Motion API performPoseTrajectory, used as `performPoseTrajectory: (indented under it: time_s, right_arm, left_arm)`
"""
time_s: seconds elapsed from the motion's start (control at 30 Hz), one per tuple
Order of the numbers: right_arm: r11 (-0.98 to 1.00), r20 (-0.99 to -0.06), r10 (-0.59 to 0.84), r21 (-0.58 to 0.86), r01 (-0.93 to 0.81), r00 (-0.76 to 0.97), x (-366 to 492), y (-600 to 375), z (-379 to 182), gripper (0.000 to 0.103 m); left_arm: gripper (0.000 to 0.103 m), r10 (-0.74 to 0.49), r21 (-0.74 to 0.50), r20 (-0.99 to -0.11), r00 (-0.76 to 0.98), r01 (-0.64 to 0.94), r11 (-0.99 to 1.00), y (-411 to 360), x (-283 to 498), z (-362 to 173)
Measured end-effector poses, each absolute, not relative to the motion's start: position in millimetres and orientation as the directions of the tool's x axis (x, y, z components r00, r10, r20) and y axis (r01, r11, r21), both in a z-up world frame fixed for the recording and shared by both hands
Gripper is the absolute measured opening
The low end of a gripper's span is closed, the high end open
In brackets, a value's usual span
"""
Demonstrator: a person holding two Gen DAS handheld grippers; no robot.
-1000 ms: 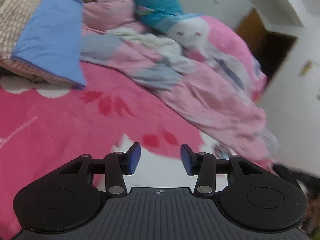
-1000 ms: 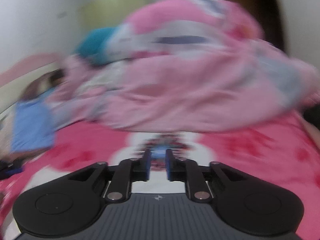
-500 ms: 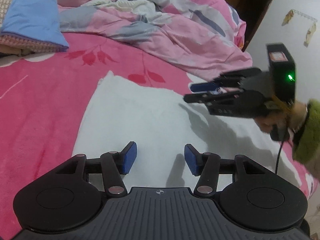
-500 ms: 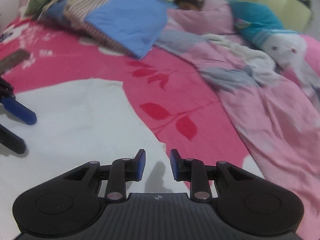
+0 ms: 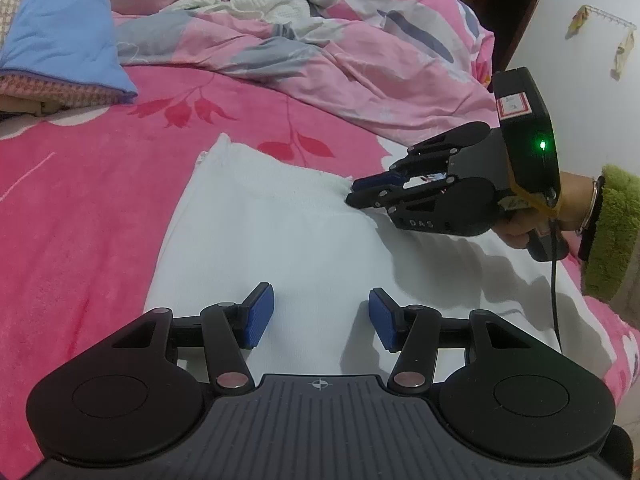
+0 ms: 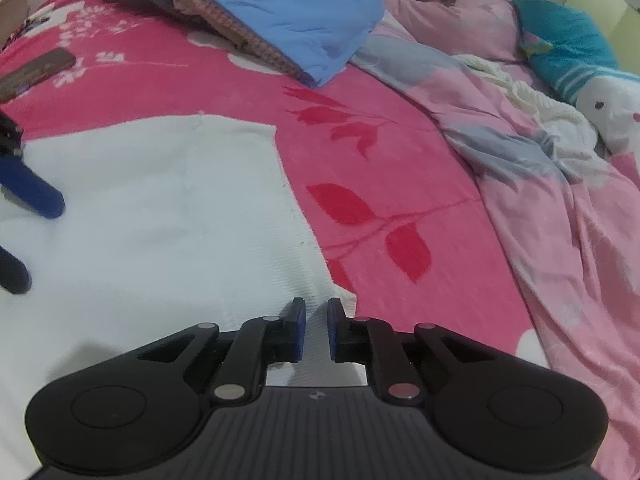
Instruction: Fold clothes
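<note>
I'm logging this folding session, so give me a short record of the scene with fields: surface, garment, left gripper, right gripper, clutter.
surface: pink floral blanket on a bed
garment: white cloth, spread flat
left gripper: open above the cloth, holding nothing
right gripper: has just been closing at the cloth's right edge, a fold between its fingers
clutter: blue pillow, rumpled pink quilt

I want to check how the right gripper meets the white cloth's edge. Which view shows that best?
The left wrist view: it shows the right gripper from the side, its tips at the white cloth's far edge. The right wrist view shows only its own narrow-set fingers over that edge; whether cloth is pinched is unclear.
</note>
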State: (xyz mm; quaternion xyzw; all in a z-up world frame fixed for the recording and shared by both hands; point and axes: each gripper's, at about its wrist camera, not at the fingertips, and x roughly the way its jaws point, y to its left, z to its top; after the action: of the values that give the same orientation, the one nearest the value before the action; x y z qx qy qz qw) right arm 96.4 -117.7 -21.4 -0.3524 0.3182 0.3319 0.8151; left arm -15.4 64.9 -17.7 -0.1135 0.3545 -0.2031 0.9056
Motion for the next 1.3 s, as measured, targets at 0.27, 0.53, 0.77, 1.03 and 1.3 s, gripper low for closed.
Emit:
performPoseTrajectory:
  time_s: [0.27,0.53,0.77,1.03,1.3]
  right_arm:
    - [0.552,-0.745,0.301,-0.374,-0.745,0.596,95,-112,-25,0.002]
    - [0.625,-0.661,0.309,-0.401,-0.670,0.684,88,-114,-9,0.000]
    - [0.602,-0.639,0.252,-0.484,-0.635,0.727,92,-104,-29,0.000]
    - [0.836,-0.630,0.137,-0.340,-0.430,0.764,122,-126,-35,0.000]
    - [0.975,-0.524,0.204,0.038,-0.217,0.827,45,-229,58,0.001]
  left_arm:
    - [0.053,-0.444,-0.346,-0.595,0.670,0.286,0.894,64,-16,-17]
    - [0.053,-0.434,-0.347,-0.591,0.679,0.272,0.898,65,-16,-16]
    - [0.053,-0.396,-0.305,-0.595,0.700,0.259,0.917,64,-18,-16]
    - [0.053,-0.379,-0.268,-0.596,0.708,0.270,0.925,61,-19,-17]
    - [0.053,-0.358,-0.326,-0.542,0.760,0.202,0.923,79,-16,-7]
